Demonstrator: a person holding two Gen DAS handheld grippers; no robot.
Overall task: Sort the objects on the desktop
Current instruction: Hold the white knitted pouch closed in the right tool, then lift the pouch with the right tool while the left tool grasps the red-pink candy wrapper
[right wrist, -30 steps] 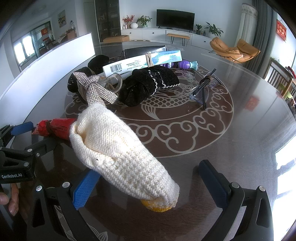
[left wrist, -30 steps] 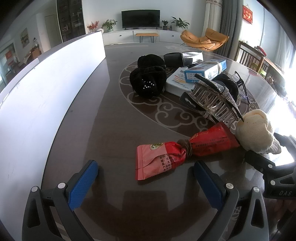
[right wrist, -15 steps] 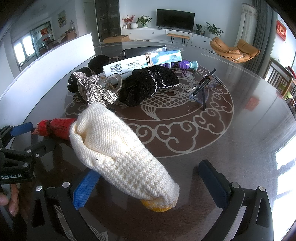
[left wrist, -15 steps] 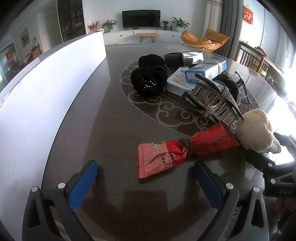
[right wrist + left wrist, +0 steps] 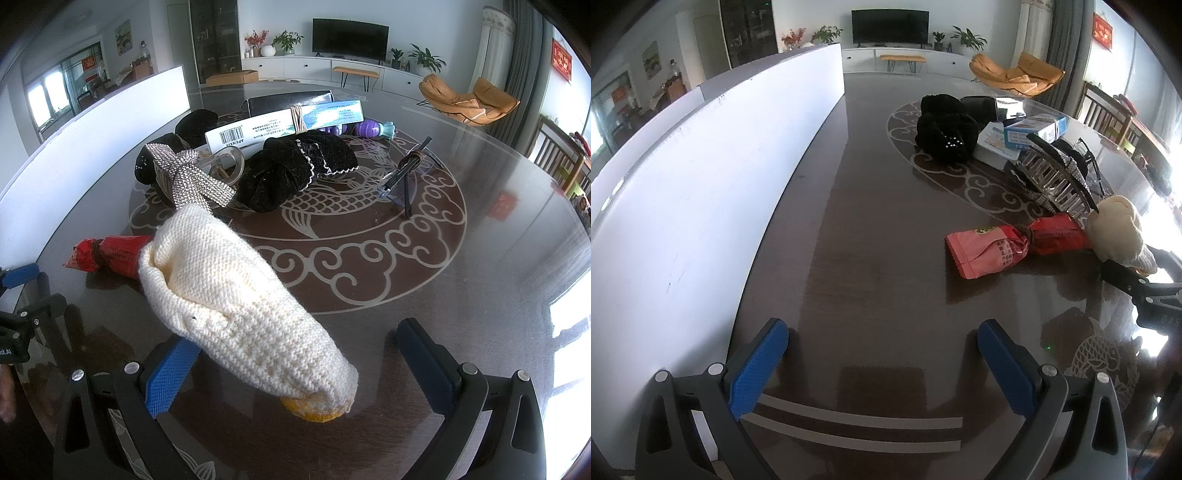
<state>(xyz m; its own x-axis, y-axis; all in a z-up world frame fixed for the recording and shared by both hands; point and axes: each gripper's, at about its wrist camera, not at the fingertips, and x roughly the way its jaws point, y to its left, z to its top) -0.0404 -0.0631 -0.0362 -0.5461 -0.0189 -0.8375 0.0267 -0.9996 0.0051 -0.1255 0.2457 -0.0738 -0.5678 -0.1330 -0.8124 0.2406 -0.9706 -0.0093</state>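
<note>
Left tongs (image 5: pixel 882 354): standing open with blue pads apart, hovering low over bare dark table (image 5: pixel 871 229), gripping nothing; white upright panel (image 5: pixel 701 177) running along their left side.
Right tongs (image 5: pixel 295 365): jaws spread wide; cream knitted pouch with a yellow tip (image 5: pixel 240 306) is lying between them, its side resting against the left blue pad (image 5: pixel 170 373); right pad is apart from it, so nothing is being clamped.
Red foil snack packet, twisted at the middle (image 5: pixel 1012 245): lying flat on the table ahead and right of the left tongs, its far end touching the knitted pouch (image 5: pixel 1115 229); round yellow-green emblem and small print are showing, too small to read.
Rhinestone-covered silver hair claw (image 5: pixel 188 181): sitting just beyond the pouch, leaning on the pile.
Black fuzzy scrunchie with white trim (image 5: pixel 295 170): lying at table centre over the fish inlay.
Long white and blue carton (image 5: pixel 284 123): bound by a band, barcode showing, with print reading roughly "APENKIA", seen upside down.
Blue and white small box (image 5: pixel 1034 129): stacked on a white box; lettering is illegible.
Folded dark-framed glasses (image 5: pixel 410 173): lying right of the scrunchie, well apart from the pouch.
Purple plastic toy (image 5: pixel 369 129): lying behind the carton.
Tool marking: partial letters "OLAI" are showing on the left tool's body at the right camera's edge.
</note>
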